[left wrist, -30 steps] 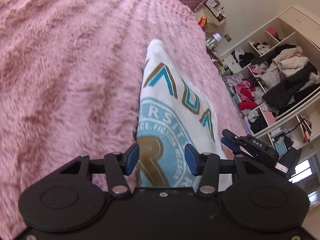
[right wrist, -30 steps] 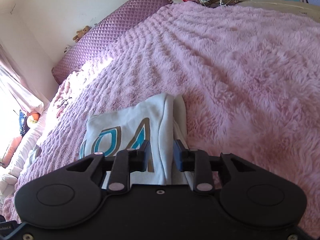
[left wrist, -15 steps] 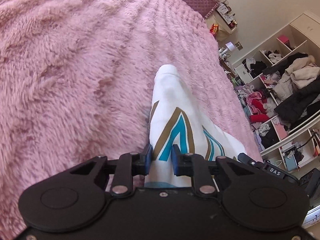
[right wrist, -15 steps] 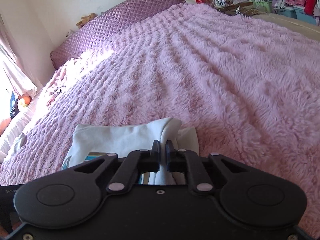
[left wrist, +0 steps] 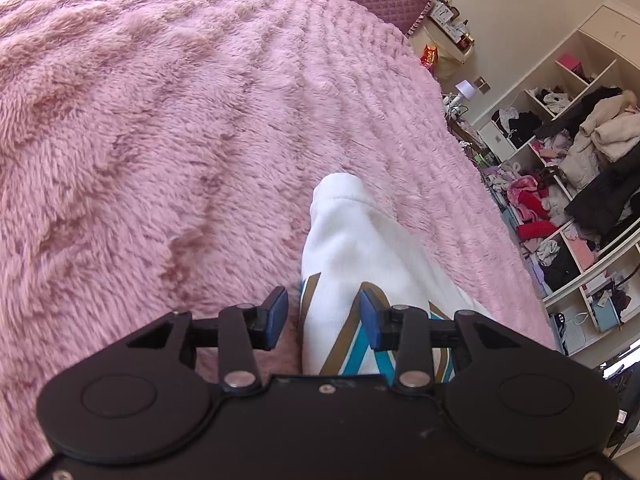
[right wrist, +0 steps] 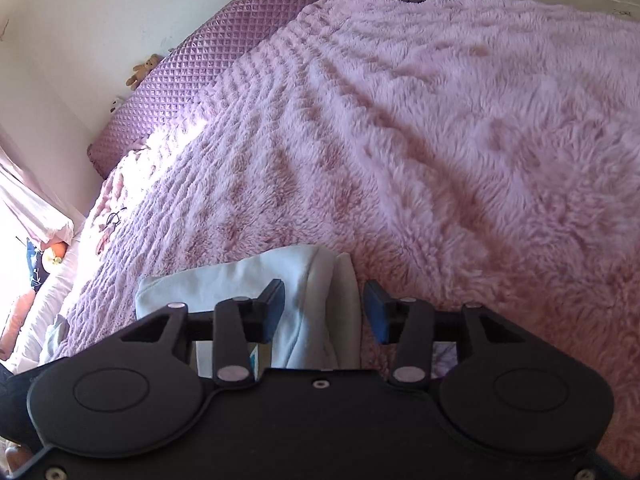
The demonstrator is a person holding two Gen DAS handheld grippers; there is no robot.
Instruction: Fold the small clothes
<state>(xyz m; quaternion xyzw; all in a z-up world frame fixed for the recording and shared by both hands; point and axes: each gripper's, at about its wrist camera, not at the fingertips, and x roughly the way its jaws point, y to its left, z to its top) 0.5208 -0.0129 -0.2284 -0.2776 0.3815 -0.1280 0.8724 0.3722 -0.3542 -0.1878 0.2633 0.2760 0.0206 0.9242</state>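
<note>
Now both grippers [left wrist: 323, 316] [right wrist: 324, 307] angled bedward, agape.

The bed cover [left wrist: 200, 140] is a long, shaggy pink plush, soft and matt, with furrows in the pile. The white garment [left wrist: 352, 248] looks like smooth knitted cotton, matt, with a flat printed pattern in gold and teal. The headboard [right wrist: 208, 72] is a quilted mauve fabric with a slight shine, and the left gripper [left wrist: 323, 316] is of matt black plastic with small metal screws.
</note>
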